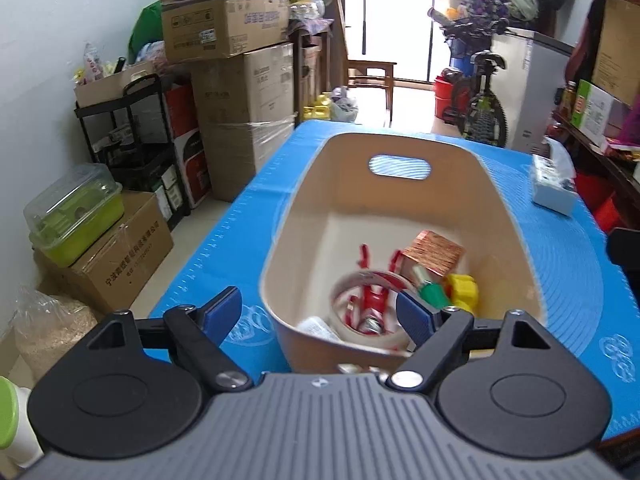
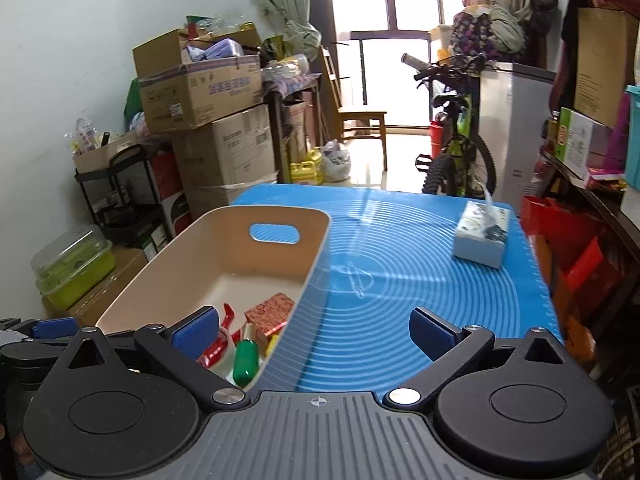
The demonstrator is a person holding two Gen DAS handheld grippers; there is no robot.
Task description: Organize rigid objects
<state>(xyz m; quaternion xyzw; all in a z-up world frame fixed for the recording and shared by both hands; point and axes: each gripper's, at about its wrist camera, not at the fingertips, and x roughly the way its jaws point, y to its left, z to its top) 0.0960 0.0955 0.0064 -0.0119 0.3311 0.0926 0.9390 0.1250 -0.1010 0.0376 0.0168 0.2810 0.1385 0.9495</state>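
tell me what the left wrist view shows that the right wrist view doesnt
Only the left wrist view shows the tape roll and the yellow block in the bin, seen from above its near end. Only the right wrist view shows the mat's bare middle and the whole tissue box. Both show the bin, the red-patterned box, the green piece and open, empty grippers, left and right.

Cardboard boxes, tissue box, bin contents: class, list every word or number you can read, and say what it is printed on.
Low cardboard box under the green container: "宁波" opens a line of Chinese characters; the rest is blurred.
Stacked cardboard boxes: blue print, too blurred to read.
Tissue box: pattern only, no readable text.
Items in the beige bin: nothing readable.
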